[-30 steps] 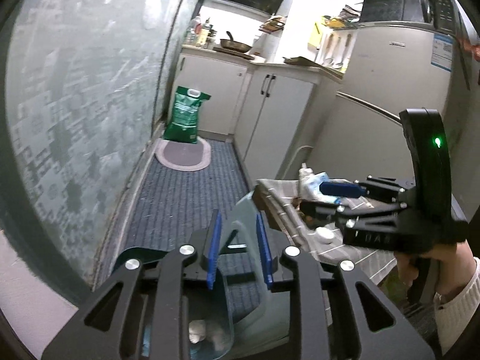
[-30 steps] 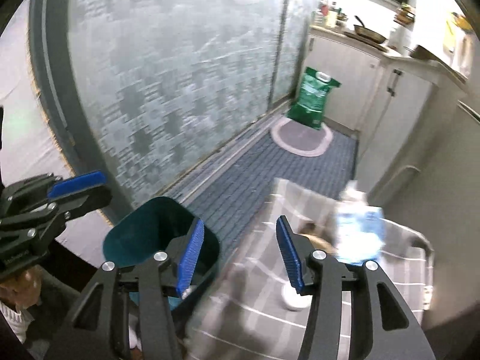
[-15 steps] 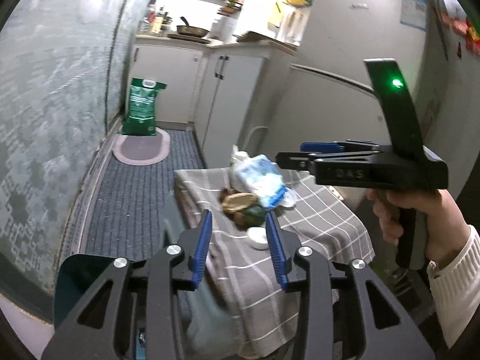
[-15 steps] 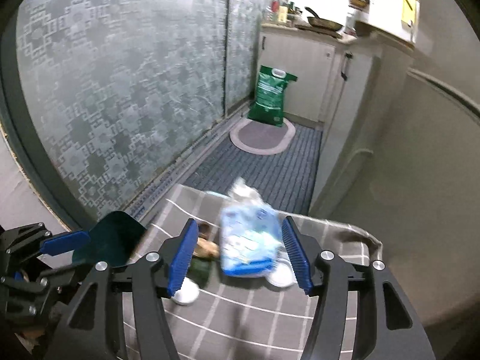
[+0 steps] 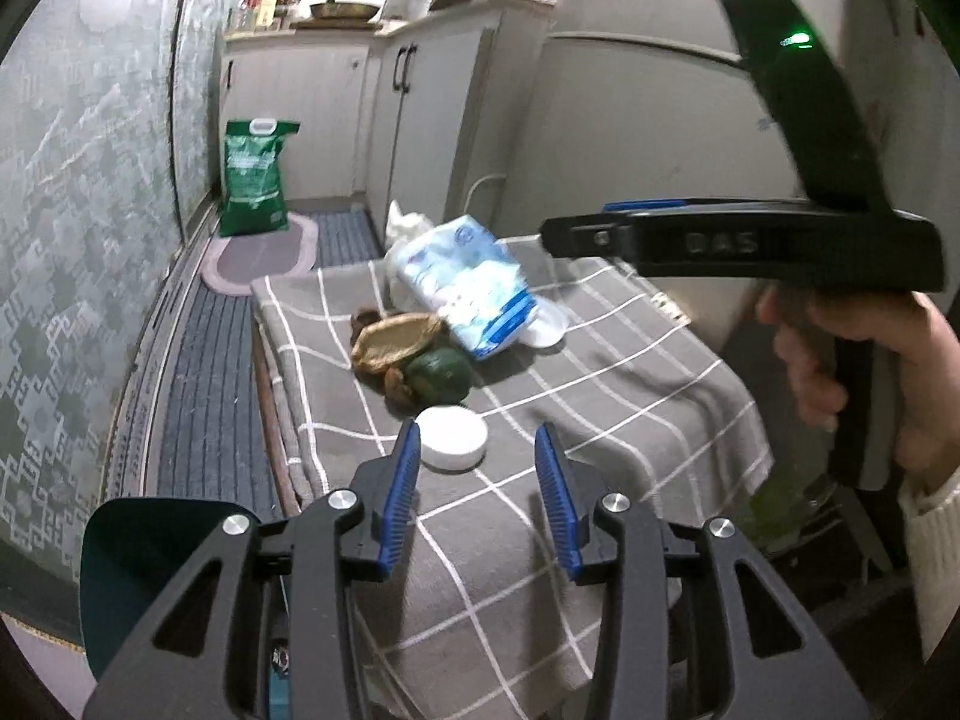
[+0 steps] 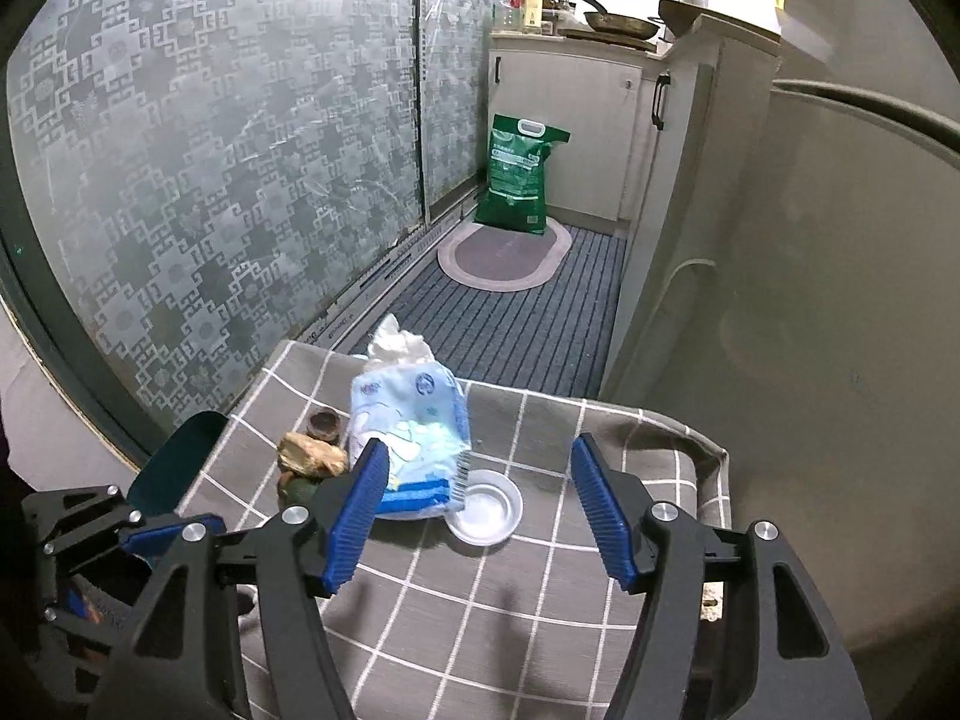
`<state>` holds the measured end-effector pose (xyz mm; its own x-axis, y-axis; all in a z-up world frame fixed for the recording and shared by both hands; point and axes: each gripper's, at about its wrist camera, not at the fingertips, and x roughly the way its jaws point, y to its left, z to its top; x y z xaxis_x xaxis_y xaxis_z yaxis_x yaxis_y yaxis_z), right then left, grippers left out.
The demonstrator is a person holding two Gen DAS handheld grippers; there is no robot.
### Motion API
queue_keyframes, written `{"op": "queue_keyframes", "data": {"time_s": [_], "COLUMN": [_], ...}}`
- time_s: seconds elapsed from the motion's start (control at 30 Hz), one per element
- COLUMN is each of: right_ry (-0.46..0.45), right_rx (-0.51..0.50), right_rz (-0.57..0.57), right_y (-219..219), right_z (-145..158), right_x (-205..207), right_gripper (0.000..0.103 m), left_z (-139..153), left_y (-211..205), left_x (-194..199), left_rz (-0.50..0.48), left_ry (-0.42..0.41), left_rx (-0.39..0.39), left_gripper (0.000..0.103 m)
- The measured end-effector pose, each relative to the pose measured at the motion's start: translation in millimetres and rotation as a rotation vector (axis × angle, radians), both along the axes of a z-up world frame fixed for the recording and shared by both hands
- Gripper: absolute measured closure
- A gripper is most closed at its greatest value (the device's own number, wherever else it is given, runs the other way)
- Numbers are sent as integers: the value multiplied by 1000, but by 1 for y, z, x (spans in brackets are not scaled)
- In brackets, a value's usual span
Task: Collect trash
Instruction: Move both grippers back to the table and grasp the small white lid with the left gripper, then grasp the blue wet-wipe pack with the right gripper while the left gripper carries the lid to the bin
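A small table with a grey checked cloth (image 5: 630, 384) (image 6: 540, 570) holds trash: a blue and white tissue pack (image 5: 465, 285) (image 6: 414, 432), a brown peel piece (image 5: 393, 342) (image 6: 312, 456), a dark green round thing (image 5: 438, 372), a white round lid (image 5: 451, 446) and a white dish (image 6: 485, 505). A dark teal bin (image 5: 156, 546) (image 6: 174, 462) stands at the table's left edge. My left gripper (image 5: 477, 465) is open and empty, just short of the white lid. My right gripper (image 6: 477, 504) is open and empty over the dish; it also shows in the left wrist view (image 5: 606, 234).
A patterned glass sliding door (image 6: 210, 150) runs along the left. White cabinets (image 6: 570, 96) and a grey fridge side (image 6: 810, 300) close the right. A green sack (image 6: 519, 174) and an oval mat (image 6: 504, 255) lie on the striped floor behind.
Both grippers have swung from the teal bin toward the table and moved closer to the trash. The right gripper has opened wider. Nothing has been taken hold of.
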<state>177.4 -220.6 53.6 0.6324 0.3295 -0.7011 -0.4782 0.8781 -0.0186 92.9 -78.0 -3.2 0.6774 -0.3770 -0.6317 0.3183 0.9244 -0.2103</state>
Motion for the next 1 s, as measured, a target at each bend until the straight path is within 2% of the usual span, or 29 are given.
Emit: {"op": "queue_keyframes", "data": {"time_s": [0.1,0.2,0.3,0.33,0.5,0.7,0.9,1.0], "right_ry": [6,12,28,31,40,70,98,120], "right_rx": [-4,-11,3,4,1,55,45,74], "right_rz": [8,16,45,52,77,51,42,41], "right_y": [-3,-4,-2,1,12,13,14,13], "right_z": [-8,-14,-18,-19,-22,-26,-37,-39], "right_x": [2,4,7,7,10,26,35,37], "right_gripper": [34,34,34,34,54,61,67,70], "left_z": [-5,-9,-11,-12,-12,-3,4,6], "left_y": [1,0,-4,-5,-5,1,10,13], "left_x": [7,12,15,16,17,10,7,5], "left_rz": [24,32,33,34,35,32,33,31], "left_ry": [21,38,44,46,46,10,2,-5], "left_rx": [5,5,21,27,20,-5,-32,-38], "left_gripper": [61,62,73,73,74,74,74,74]}}
